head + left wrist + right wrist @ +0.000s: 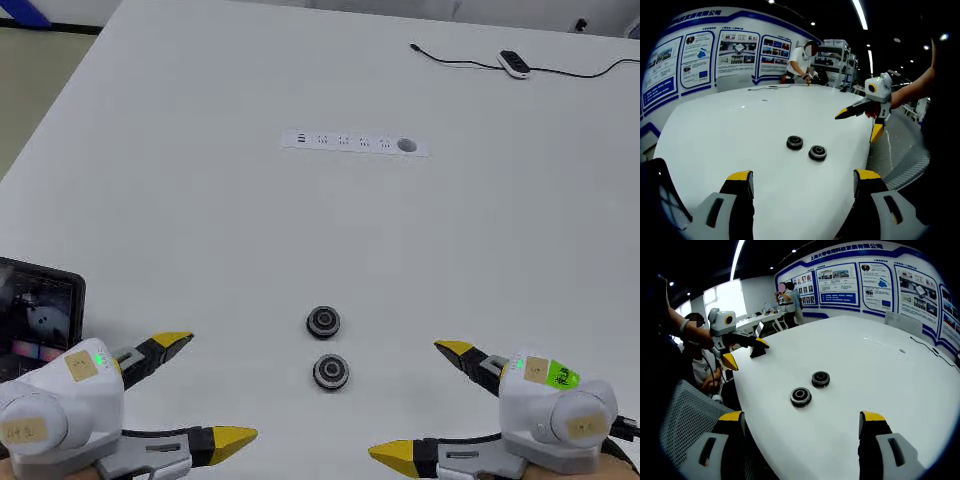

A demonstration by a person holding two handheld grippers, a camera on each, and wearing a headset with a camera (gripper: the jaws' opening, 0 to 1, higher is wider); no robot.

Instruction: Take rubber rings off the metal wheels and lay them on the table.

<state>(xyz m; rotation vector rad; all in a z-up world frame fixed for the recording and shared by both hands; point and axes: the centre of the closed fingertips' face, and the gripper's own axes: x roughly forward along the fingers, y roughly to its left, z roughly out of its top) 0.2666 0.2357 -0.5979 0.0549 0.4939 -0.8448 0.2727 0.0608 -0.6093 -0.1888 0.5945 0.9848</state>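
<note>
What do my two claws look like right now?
The left claw and right claw match: rounded white housings, black jaws tipped yellow, tan paper labels. The left has a green light, the right a green sticker.

White power strip centre, black corded device far right, dark screen left.

Metal wheels, seemingly ringed, lie between left hand-held gripper and right hand-held gripper.
</note>
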